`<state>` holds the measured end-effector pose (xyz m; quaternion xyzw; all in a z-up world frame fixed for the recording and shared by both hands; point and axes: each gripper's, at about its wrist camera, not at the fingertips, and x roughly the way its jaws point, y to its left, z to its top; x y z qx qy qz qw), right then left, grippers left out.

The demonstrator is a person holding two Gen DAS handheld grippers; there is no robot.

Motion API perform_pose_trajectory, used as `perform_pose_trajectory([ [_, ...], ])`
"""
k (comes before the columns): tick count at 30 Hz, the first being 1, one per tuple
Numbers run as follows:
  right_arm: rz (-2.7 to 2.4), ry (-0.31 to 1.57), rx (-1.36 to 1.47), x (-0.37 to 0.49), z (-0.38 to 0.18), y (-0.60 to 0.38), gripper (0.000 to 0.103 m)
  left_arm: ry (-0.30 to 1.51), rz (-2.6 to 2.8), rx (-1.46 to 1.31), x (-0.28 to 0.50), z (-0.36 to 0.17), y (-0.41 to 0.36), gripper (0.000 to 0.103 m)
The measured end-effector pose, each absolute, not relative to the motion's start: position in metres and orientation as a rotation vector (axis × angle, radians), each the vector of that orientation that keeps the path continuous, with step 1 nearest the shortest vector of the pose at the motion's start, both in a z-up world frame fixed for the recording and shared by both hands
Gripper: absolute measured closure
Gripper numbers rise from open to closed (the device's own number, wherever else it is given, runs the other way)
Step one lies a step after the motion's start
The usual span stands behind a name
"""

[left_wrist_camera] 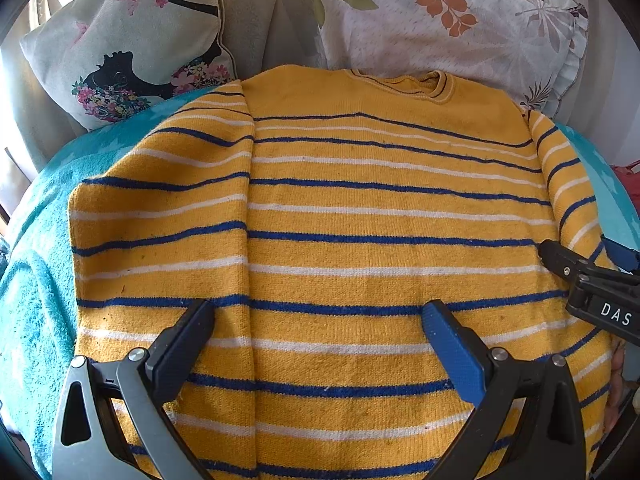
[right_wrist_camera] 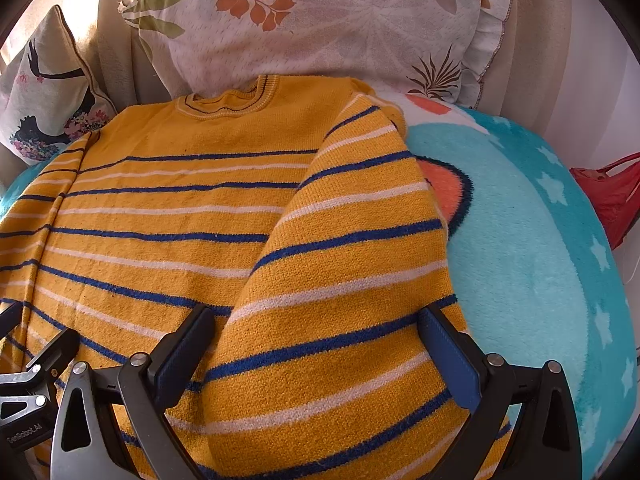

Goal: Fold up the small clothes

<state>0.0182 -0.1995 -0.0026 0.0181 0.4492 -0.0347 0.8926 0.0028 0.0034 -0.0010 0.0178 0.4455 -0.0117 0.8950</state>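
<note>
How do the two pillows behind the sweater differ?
The left pillow carries a black silhouette figure with pink flowers; the right pillow carries scattered orange, green and grey-brown leaves. The left pillow has a plain piped edge; the right pillow has a ruffled edge. In the left wrist view the right pillow spans more width than the left pillow. Both have a pale ground and are propped up behind the yellow striped sweater.

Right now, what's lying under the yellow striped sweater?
The sweater lies on a teal fleece blanket with white stars and an orange patch. The blanket shows only around the edges; whatever is beneath the sweater's middle is covered.
</note>
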Motion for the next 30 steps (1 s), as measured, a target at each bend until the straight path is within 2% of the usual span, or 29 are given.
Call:
perform_pose_trajectory([
  [4,-0.071,0.932,0.037,0.018,-0.002,-0.2,0.0,0.93,-0.038,-0.048,-0.013,0.016,0.027,0.005],
  [9,-0.074,0.934,0.032,0.019,-0.003,-0.198,0.0,0.855,0.013,-0.091,-0.035,0.049,0.08,0.005],
  [15,-0.074,0.933,0.031,0.019,-0.003,-0.198,0.0,0.912,0.082,-0.064,-0.029,0.034,0.115,0.005],
  [18,-0.074,0.934,0.029,0.02,-0.003,-0.198,0.0,0.915,0.01,-0.091,-0.034,0.031,0.11,0.005],
  [25,-0.074,0.934,0.025,0.019,-0.004,-0.2,0.0,0.895,-0.053,0.045,-0.032,0.029,0.069,0.006],
  [28,-0.073,0.934,0.025,0.019,-0.004,-0.2,0.0,0.93,-0.06,0.081,-0.027,0.019,0.059,0.015],
  [30,-0.073,0.934,0.025,0.019,-0.004,-0.2,0.0,0.95,-0.048,0.094,-0.025,0.014,0.057,0.016],
])
